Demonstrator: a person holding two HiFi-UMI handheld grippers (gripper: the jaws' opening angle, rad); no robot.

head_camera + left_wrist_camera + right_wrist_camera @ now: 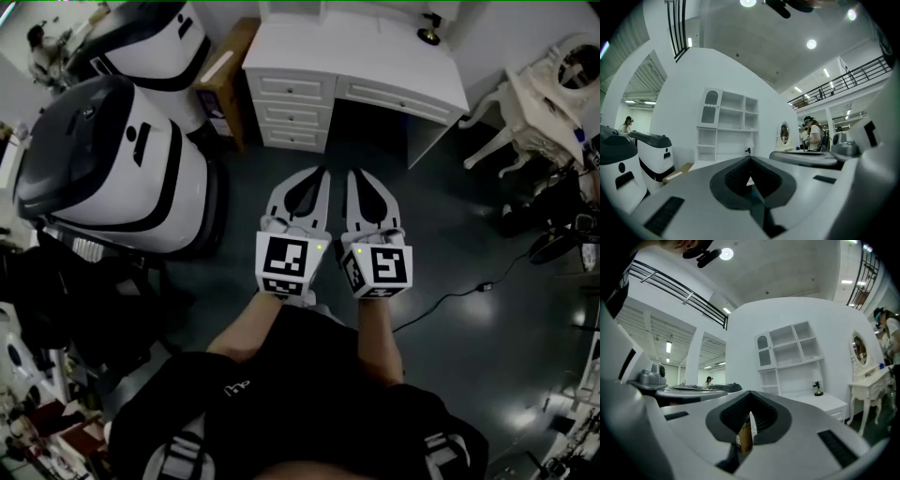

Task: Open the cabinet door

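Note:
A white desk (pixel 375 56) with drawers stands ahead of me across the dark floor. On it sits a white shelf cabinet (pixel 726 124), which also shows in the right gripper view (pixel 790 357). The cabinet's small arched glass door (pixel 711 107) is at its upper left and looks closed (pixel 762 350). My left gripper (pixel 317 172) and right gripper (pixel 356 174) are held side by side, level, well short of the desk. In its own view the left gripper (pixel 750 158) has its jaws together with nothing between them. The right gripper (pixel 751 393) is shut the same way.
Two large white-and-black machines (pixel 112 159) stand at the left, with a cardboard box (pixel 220 80) beside the desk. A white dressing table with an oval mirror (pixel 553 84) is at the right. A cable (pixel 450 300) runs over the floor. A small dark lamp-like object (pixel 429 36) sits on the desk.

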